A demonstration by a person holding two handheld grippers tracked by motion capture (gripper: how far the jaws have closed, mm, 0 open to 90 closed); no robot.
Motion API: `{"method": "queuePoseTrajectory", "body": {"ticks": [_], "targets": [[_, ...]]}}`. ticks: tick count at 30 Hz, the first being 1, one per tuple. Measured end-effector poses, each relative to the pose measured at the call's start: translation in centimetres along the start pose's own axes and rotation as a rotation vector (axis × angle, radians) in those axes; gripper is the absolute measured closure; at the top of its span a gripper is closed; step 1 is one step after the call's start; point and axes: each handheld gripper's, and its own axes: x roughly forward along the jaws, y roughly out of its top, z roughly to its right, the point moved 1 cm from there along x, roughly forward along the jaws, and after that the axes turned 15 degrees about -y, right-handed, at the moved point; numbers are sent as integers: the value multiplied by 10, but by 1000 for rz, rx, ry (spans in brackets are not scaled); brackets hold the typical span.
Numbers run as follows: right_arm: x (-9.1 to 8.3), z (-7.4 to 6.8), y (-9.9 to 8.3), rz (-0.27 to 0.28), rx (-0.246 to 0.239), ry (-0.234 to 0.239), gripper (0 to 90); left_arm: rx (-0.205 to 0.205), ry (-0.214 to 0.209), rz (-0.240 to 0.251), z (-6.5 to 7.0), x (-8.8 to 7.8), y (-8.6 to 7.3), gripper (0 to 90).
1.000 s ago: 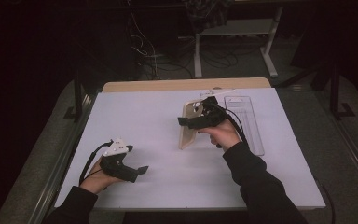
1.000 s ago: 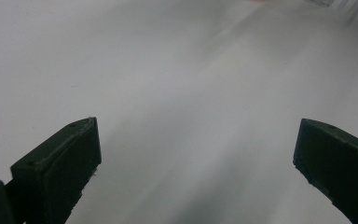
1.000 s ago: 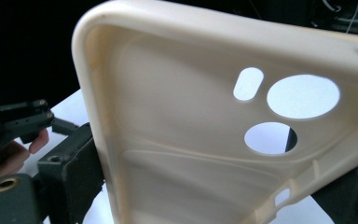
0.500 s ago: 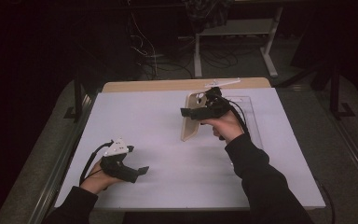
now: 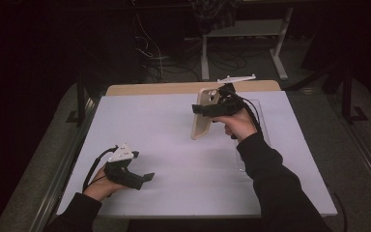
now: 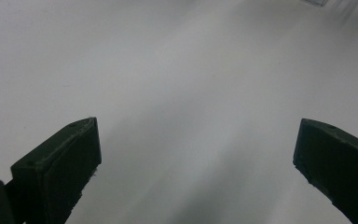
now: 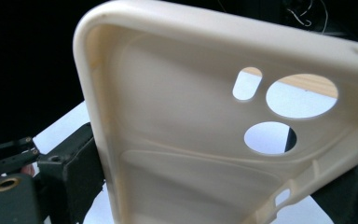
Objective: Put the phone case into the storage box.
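Note:
A cream phone case [image 5: 203, 113] with camera cut-outs hangs upright above the middle of the white table [image 5: 174, 125]. My right gripper [image 5: 206, 109] is shut on it across its upper part. In the right gripper view the case's [image 7: 205, 140] hollow inside faces the camera, with the black jaws pressed on both of its long edges. My left gripper [image 5: 145, 180] rests low near the table's front left, open, with nothing between its fingers [image 6: 60, 163]. Bare white surface lies between them in the left gripper view.
A clear plastic tray [image 5: 258, 140] lies flat on the table's right side under the right forearm. A wooden strip [image 5: 154, 88] runs along the table's far edge. Dark floor, cables and a stand's legs [image 5: 241, 53] lie beyond it.
The right gripper has lifted the phone case off the table and carried it up and slightly left, turning it more upright. The left gripper has stayed put.

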Motion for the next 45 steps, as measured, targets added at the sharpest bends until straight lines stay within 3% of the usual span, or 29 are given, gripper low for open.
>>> {"method": "queuePoseTrajectory", "body": {"ticks": [24, 45], "targets": [[-8, 38, 15, 21, 60, -93, 78, 3, -8, -8, 0, 1, 0, 4], [-21, 83, 28, 55, 123, -188, 79, 0, -12, -8, 0, 1, 0, 4]]}}
